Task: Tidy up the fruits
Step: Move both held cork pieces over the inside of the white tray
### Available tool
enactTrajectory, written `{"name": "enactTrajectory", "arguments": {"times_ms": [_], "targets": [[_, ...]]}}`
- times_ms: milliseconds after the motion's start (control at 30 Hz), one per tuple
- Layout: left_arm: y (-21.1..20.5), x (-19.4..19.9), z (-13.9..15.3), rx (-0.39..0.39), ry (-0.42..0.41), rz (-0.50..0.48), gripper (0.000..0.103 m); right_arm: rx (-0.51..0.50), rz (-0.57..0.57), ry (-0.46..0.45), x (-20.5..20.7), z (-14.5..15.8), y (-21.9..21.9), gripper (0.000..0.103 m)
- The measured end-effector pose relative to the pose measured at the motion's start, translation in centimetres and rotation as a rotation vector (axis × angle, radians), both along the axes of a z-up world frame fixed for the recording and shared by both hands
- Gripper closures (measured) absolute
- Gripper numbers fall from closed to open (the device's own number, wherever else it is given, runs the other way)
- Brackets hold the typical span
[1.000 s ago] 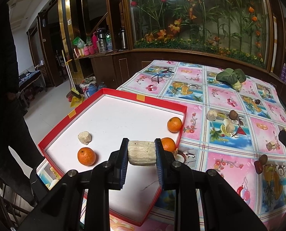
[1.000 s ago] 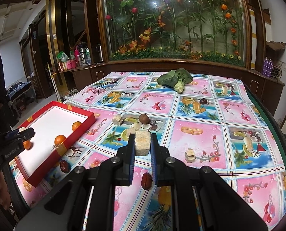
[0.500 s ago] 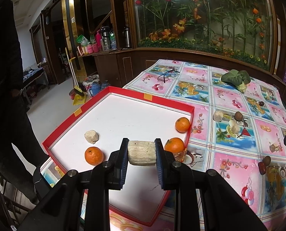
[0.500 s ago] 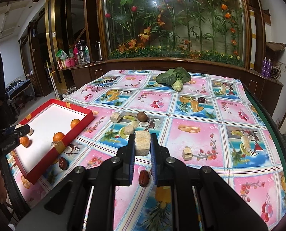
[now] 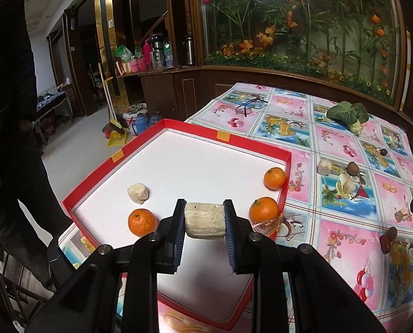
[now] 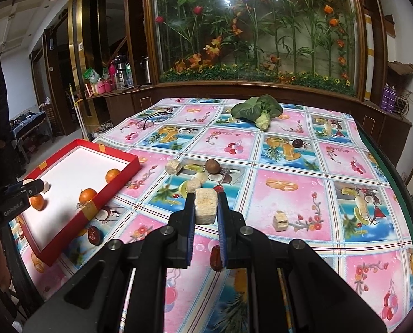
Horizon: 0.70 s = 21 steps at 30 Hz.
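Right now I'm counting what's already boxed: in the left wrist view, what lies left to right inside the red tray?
Pale beige chunk → left orange mandarin → front-right mandarin → far-right mandarin, all within the red-rimmed white tray.

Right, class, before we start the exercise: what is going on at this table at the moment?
A person is sorting food into a red tray with two handheld grippers. The left gripper holds a pale cylindrical chunk over the tray, where three oranges and one pale piece already lie. The right gripper holds a smaller pale block above the patterned tablecloth. More pale pieces, brown fruits and a leafy green vegetable remain on the cloth.
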<state>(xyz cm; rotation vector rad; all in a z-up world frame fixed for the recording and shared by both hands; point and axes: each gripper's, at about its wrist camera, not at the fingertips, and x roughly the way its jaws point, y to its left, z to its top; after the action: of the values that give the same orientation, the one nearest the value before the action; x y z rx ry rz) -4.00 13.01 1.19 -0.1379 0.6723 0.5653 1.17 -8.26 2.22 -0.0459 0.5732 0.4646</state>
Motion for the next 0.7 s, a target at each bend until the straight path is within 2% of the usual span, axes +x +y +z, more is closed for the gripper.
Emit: {"name": "enactTrajectory", "arguments": {"times_ms": [700], "targets": [[1.6, -0.8, 0.4, -0.004, -0.025, 0.032, 0.078, -0.013, 0.06, -0.024, -0.8, 1.1, 2.9, 0.087]]}}
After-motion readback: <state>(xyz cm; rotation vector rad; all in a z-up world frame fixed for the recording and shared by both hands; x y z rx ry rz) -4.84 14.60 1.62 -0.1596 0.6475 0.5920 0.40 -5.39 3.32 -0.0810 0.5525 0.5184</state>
